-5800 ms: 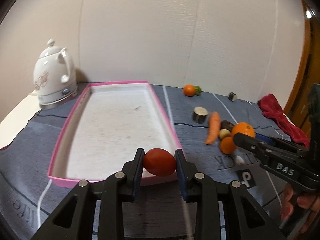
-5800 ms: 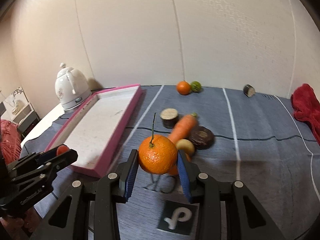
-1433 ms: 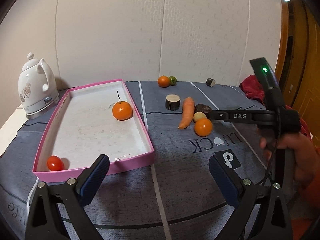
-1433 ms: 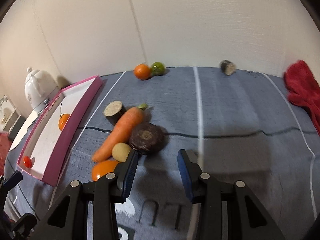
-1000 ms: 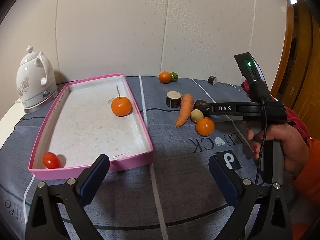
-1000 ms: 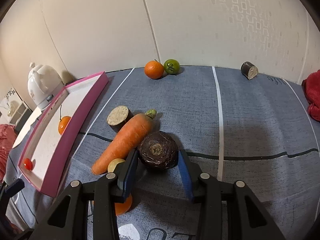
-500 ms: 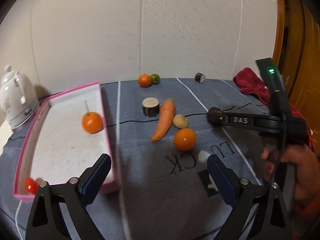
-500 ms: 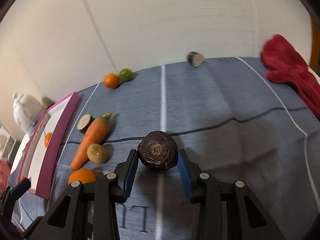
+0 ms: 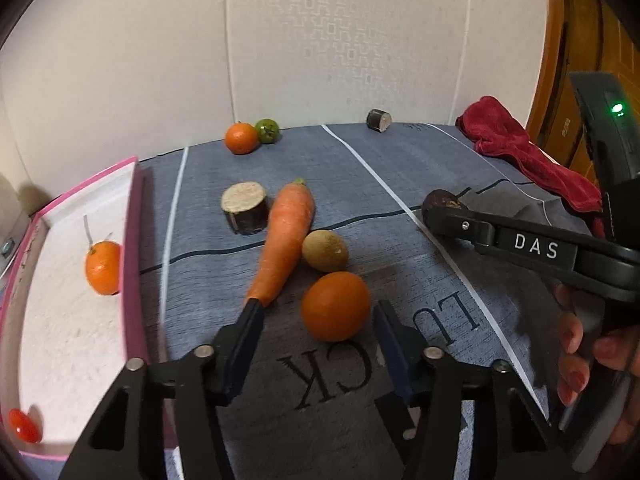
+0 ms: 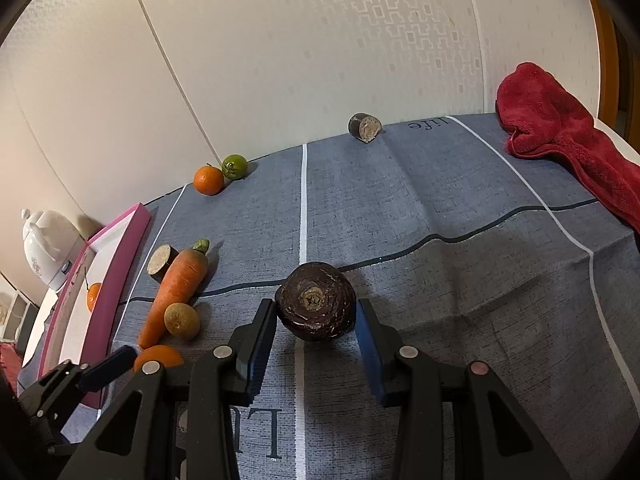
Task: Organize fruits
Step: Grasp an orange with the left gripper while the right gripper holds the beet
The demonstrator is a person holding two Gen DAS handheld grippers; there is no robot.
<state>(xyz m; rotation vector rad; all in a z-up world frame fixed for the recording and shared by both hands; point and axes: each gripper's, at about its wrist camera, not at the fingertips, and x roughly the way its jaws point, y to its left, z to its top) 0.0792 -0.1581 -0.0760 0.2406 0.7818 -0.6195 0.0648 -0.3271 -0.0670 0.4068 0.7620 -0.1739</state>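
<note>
Closing my left claw [image 9: 316, 316] around the orange [image 9: 335, 306] at twelve o'clock on the desk [image 9: 400, 168], pads not yet touching, I mean it for the pink tray [image 9: 132, 240] at nine, while my right claw [image 10: 316, 330] grips the dark root [image 10: 316, 301].

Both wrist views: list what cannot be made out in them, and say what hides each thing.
- Pink tray: left wrist view, its left side cut by the frame edge; kettle out of that view.
- Tomato: left wrist view, at the dark rim, detail lost.
- Dark round root: left wrist view, mostly behind the right tool.
- Nearest orange: right wrist view, half hidden by the left tool.
- Cloth lettering: small, only partly readable.
</note>
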